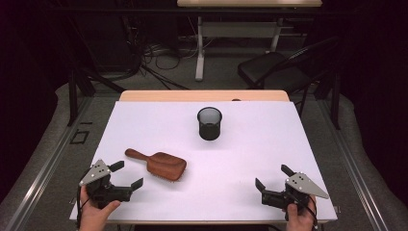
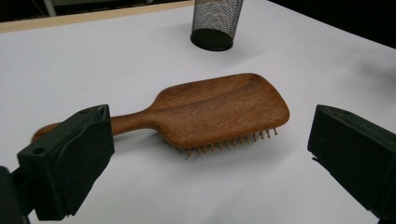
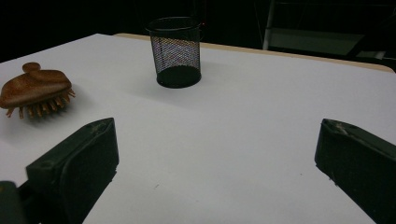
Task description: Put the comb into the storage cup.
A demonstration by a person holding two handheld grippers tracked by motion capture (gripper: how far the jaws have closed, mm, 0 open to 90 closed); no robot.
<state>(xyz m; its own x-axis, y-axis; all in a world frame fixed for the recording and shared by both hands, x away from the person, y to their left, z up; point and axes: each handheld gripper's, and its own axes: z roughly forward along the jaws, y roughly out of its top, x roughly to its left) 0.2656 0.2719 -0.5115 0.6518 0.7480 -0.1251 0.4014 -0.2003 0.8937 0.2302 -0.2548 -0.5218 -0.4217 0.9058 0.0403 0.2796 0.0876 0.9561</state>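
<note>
The worktop point(image 1: 250, 144) is covered by a white sheet, with a strip of bare wood showing along its far edge. A black mesh pen cup point(image 1: 210, 123) stands upright near the middle of the far half, well apart from everything else; the right gripper view shows its open rim and dark solid base.

A wooden paddle hairbrush point(image 1: 160, 164) lies on the left half of the worktop, toward the near edge. Its smooth back faces up and its bristles point down onto the sheet, as the left gripper view makes plain. The handle points toward the left edge and slightly away from the person, while the broad head points toward the centre.

The left claw point(image 1: 130, 174) sits close to the near left corner, held in a hand, with its jaws spread wide. It holds nothing, and the hairbrush lies just beyond its jaw tips, near but not touching. In the left gripper view the brush lies between and beyond the two black jaws.

The right claw point(image 1: 274, 176) rests near the near right corner, also held in a hand, jaws spread and holding nothing, well apart from the hairbrush and the cup.
</note>
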